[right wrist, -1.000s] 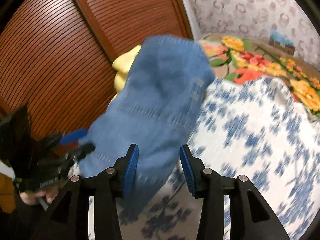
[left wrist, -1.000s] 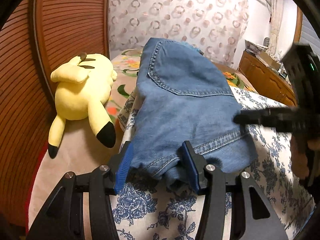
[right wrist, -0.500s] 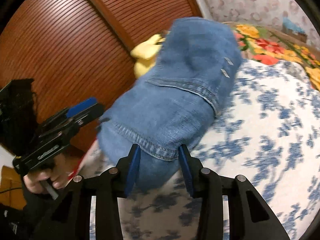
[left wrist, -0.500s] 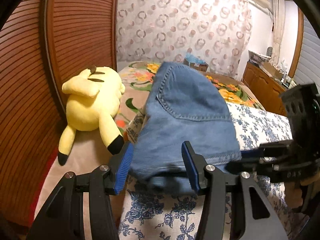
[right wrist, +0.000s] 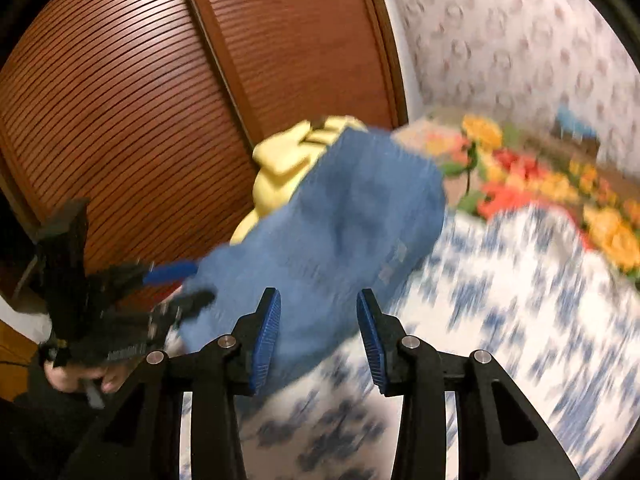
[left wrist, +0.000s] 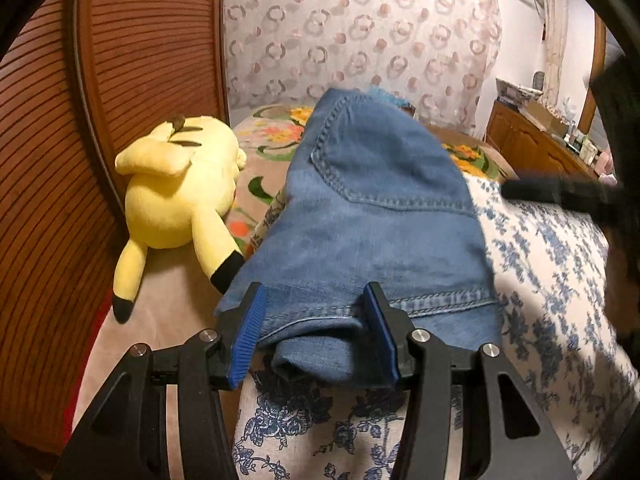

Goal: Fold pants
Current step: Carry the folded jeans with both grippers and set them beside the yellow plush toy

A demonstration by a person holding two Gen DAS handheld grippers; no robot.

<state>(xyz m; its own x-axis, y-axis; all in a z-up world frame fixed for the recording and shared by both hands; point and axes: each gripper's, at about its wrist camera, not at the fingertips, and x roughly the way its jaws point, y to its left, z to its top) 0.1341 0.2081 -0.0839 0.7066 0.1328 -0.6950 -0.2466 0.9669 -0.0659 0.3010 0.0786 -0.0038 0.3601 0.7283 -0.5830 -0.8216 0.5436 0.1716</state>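
The folded jeans (left wrist: 372,216) are seen between the spread fingers of the left claw (left wrist: 316,332). The right claw (right wrist: 318,332) is spread too, nothing held.

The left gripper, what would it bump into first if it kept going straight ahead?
Most likely the folded blue jeans. The left gripper stands open, the jeans' near hem lying between its blue pads, so it would push straight into the denim. The yellow plush toy sits off to its left.
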